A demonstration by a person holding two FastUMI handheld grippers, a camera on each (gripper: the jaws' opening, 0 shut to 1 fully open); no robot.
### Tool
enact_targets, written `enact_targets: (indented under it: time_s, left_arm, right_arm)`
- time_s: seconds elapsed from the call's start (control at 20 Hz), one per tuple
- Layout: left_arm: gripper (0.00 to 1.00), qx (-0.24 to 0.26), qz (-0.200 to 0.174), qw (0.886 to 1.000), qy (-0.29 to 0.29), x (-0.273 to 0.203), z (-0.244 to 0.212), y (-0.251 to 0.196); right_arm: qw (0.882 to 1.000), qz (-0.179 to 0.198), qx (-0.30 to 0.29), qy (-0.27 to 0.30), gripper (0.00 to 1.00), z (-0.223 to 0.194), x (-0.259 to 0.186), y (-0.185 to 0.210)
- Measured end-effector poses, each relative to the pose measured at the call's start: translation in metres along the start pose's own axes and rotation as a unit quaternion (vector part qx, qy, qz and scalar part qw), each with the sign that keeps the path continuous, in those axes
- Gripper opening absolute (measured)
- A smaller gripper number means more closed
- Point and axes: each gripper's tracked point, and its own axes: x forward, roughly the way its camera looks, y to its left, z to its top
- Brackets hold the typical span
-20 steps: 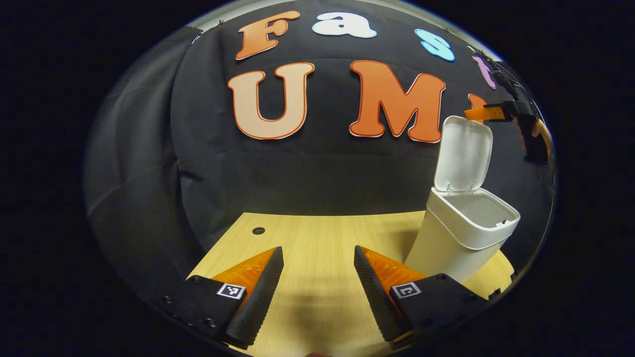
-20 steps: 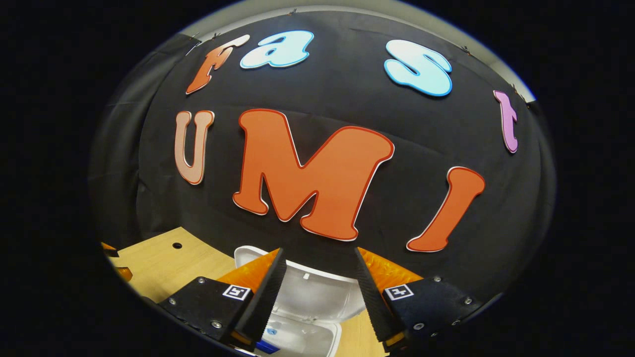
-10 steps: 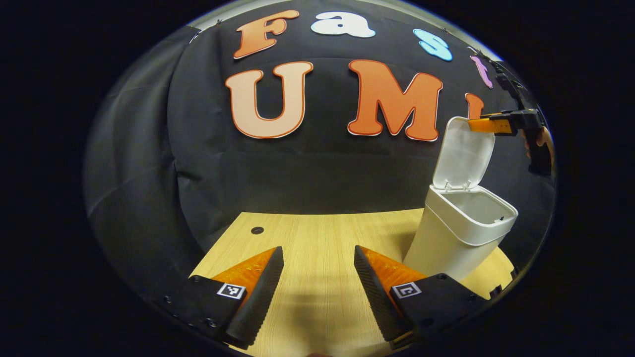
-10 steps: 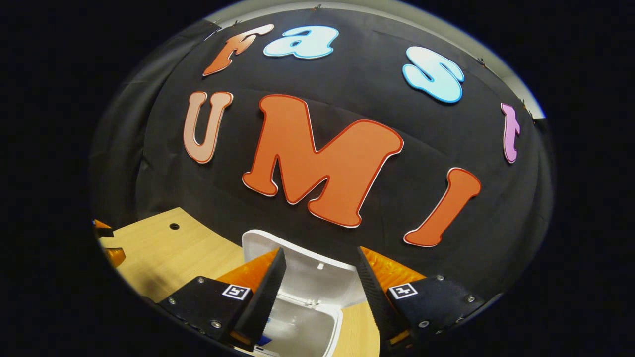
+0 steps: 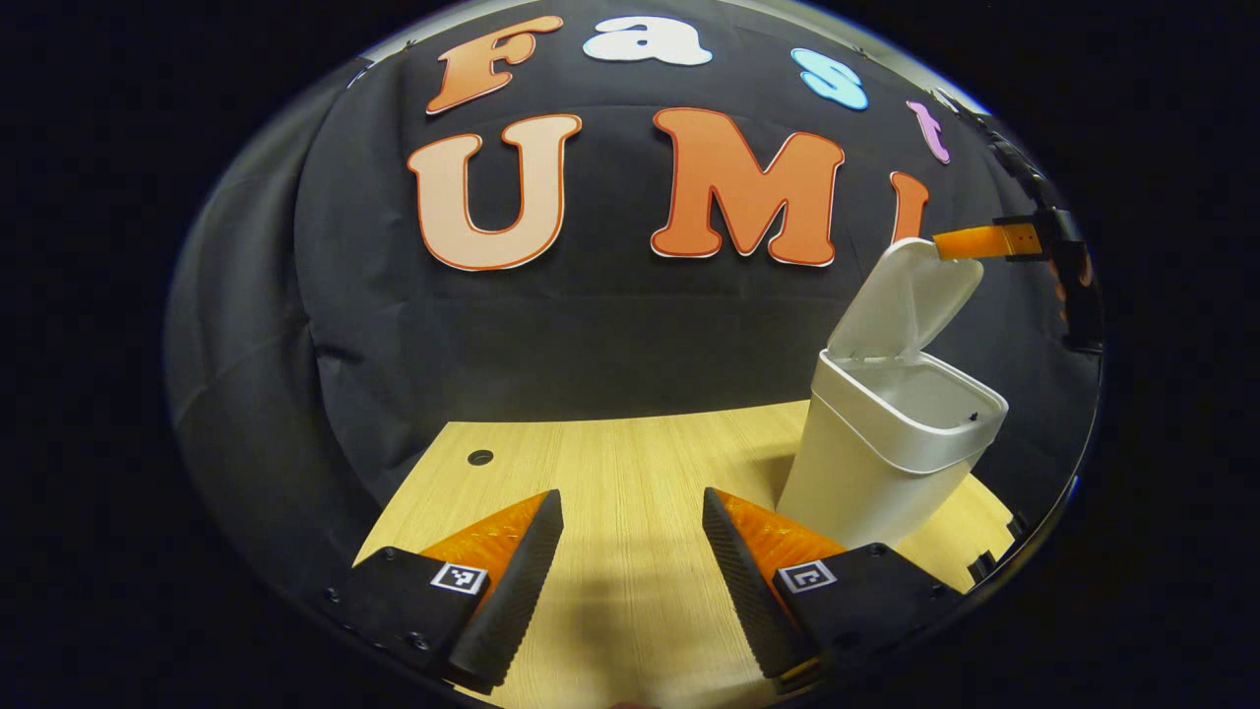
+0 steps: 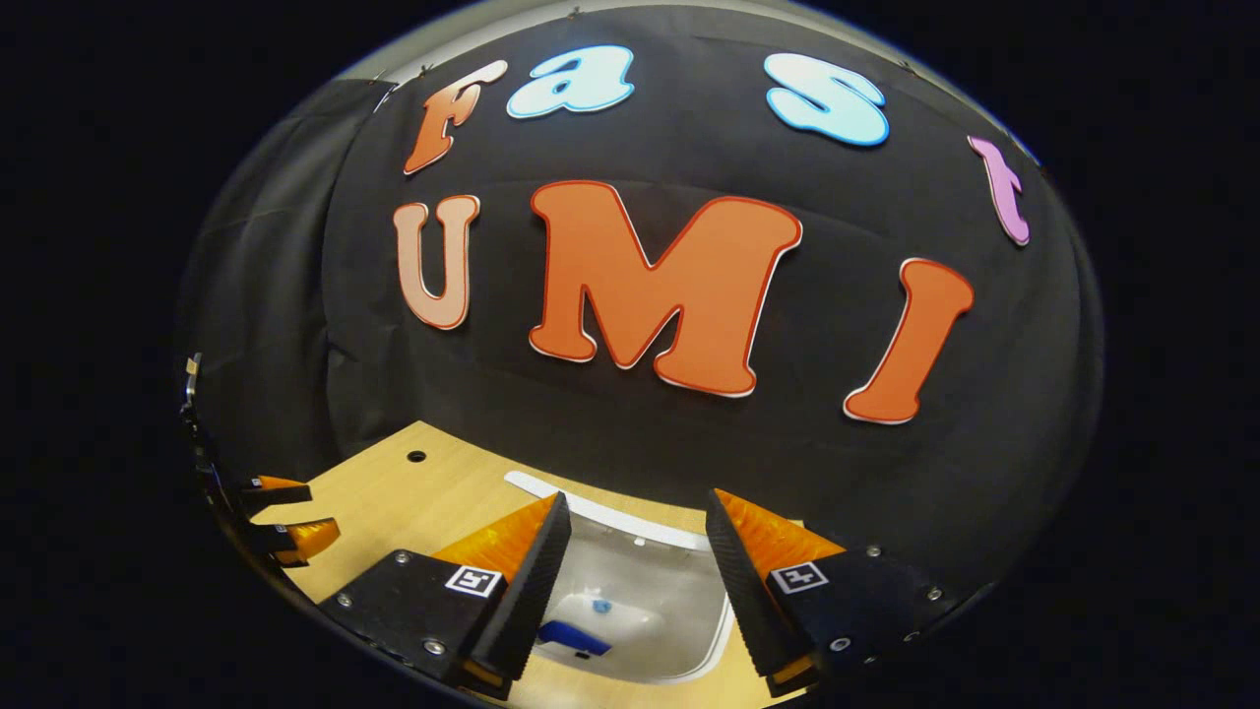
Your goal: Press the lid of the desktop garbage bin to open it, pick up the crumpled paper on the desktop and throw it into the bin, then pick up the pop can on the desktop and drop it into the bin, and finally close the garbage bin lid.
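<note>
The white bin (image 5: 876,463) stands at the right of the wooden table (image 5: 610,463). Its lid (image 5: 906,300) is raised but tilts over the opening. My right gripper (image 5: 970,241) rests a fingertip on the lid's top edge. In the right gripper view that gripper (image 6: 635,581) is open, with the lid's edge (image 6: 600,510) and the bin's inside between its fingers. A blue thing (image 6: 571,635) lies inside the bin. My left gripper (image 5: 630,581) hangs open and holds nothing, low over the table to the left of the bin.
A small round hole (image 5: 480,457) sits in the tabletop near the back left. The black cloth wall stands close behind the bin. The left gripper (image 6: 285,512) appears at the far left of the right gripper view.
The lid has tipped from nearly upright toward the bin's opening, with the right gripper's finger against its top edge. The left gripper has barely moved.
</note>
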Motion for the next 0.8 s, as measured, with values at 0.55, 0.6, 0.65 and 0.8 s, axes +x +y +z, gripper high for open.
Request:
enact_targets:
  time_s: [0.55, 0.6, 0.65, 0.8]
  left_arm:
    - [0.92, 0.011, -0.019, 1.000, 0.004, 0.003, -0.001, -0.017]
    - [0.90, 0.012, -0.020, 1.000, 0.004, 0.003, -0.002, -0.017]
    - [0.92, 0.013, -0.021, 1.000, 0.005, 0.003, -0.003, -0.019]
    - [0.92, 0.017, -0.024, 1.000, 0.002, 0.000, -0.001, -0.023]
  right_arm:
    - [0.995, 0.054, 0.054, 0.070, 0.84, -0.058, -0.019, 0.024]
    - [0.994, 0.056, 0.060, 0.072, 0.84, -0.062, -0.019, 0.026]
    - [0.993, 0.058, 0.066, 0.074, 0.84, -0.065, -0.021, 0.026]
    - [0.985, 0.073, 0.125, 0.098, 0.84, -0.076, -0.017, 0.031]
